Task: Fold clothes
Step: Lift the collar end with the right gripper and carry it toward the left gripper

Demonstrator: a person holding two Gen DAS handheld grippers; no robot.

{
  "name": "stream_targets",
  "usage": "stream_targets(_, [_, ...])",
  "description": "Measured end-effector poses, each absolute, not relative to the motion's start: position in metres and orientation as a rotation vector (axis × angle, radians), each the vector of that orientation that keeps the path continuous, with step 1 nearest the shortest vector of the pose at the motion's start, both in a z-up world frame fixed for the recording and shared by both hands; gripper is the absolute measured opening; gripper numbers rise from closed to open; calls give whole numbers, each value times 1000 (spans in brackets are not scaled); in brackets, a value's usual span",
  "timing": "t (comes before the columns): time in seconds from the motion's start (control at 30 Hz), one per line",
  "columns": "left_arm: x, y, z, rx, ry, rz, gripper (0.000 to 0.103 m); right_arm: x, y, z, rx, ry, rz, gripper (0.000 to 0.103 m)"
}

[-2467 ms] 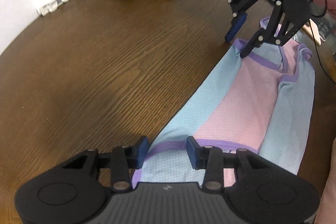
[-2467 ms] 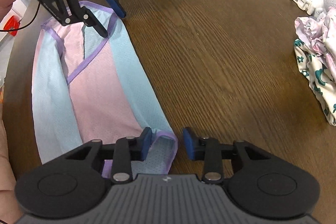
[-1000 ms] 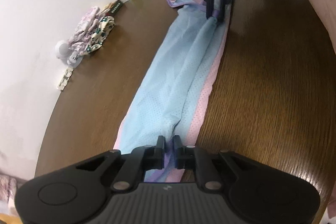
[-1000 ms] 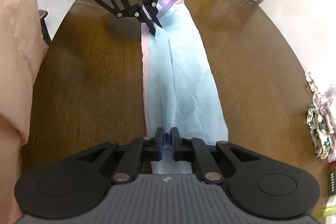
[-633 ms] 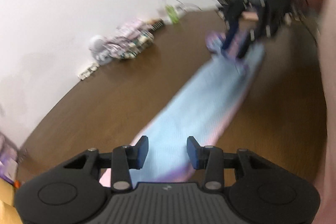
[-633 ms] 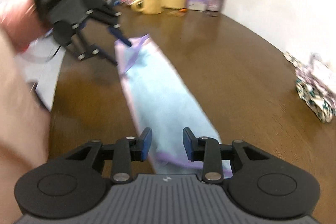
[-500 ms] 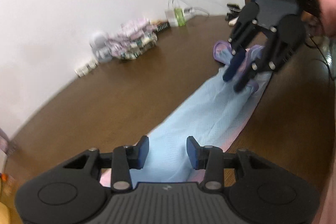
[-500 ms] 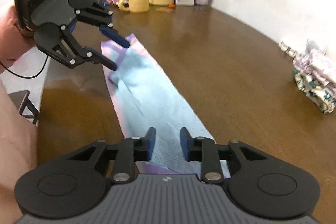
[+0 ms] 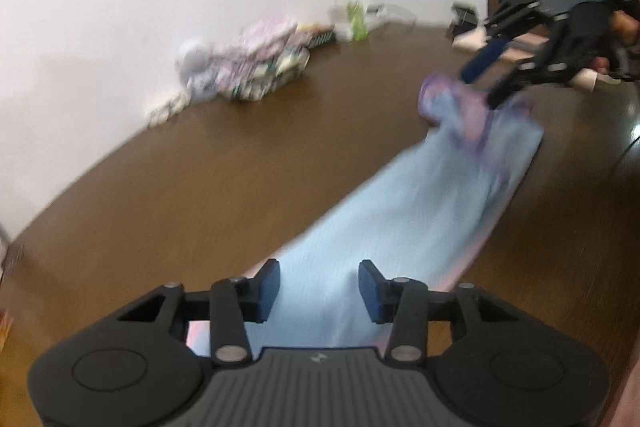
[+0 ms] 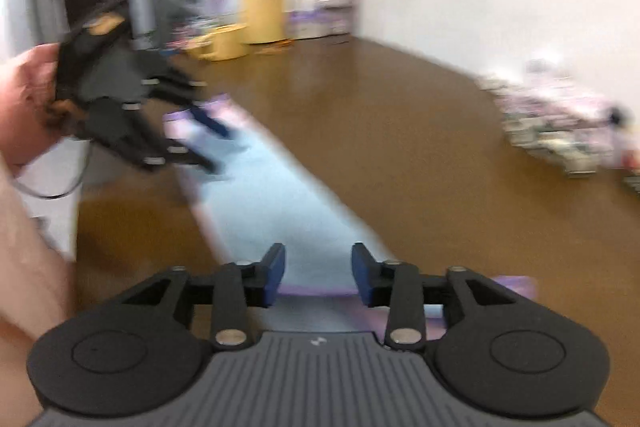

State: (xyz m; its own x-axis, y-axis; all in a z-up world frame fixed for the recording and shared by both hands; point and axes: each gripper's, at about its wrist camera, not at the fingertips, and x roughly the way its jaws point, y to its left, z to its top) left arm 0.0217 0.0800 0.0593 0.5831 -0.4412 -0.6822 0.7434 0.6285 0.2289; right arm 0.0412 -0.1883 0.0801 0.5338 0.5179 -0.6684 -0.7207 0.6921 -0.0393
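Observation:
A light blue and pink garment with purple trim [image 9: 412, 211] lies folded into a long narrow strip on the brown wooden table [image 9: 200, 179]. My left gripper [image 9: 319, 289] is open and empty, raised above one end of the strip. My right gripper [image 10: 319, 273] is open and empty above the other end [image 10: 280, 195], where the purple hem shows. Each gripper shows in the other's view, lifted clear of the cloth: the right gripper [image 9: 490, 77] and the left gripper [image 10: 208, 143]. Both views are motion-blurred.
A pile of folded patterned clothes [image 9: 256, 71] sits by the wall, also in the right wrist view [image 10: 556, 123]. A green bottle with cables [image 9: 356, 15] stands near it. A yellow jug [image 10: 262, 7], a yellow mug [image 10: 226, 41] and boxes stand at the table's far end.
Both grippers were shut on the garment's ends one second ago. They have let go, opened and lifted away; the strip now lies on the table.

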Motion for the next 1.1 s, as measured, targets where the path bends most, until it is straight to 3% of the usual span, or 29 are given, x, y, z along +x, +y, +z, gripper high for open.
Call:
stream_targets(0.17, [24,37,53,531,648,-818,45,103,-233,73,-289,817,616,41])
stream_targets(0.3, [25,2,44,529,681,-888,30,153,-233,52,-246,944,638,39])
stream_targets(0.4, [26,-22,37,531,707,-937,21,167,-223,34,-264,1031,668,11])
stream_targets(0.5, [26,-28,25,559,736,-930,20,164,-224,27,-278,1023,681,6])
stream_targets(0.8, [24,-23,19,489,773,-876,21,83,-278,55,-286,667,704,5])
stream_targets(1.0, [20,-18,21,445,767,-847,21,33,-284,32,-436,628,678,5])
stream_targets(1.1, [17,-18,21,440,760,-833,20,39,-288,31,-373,636,645,11])
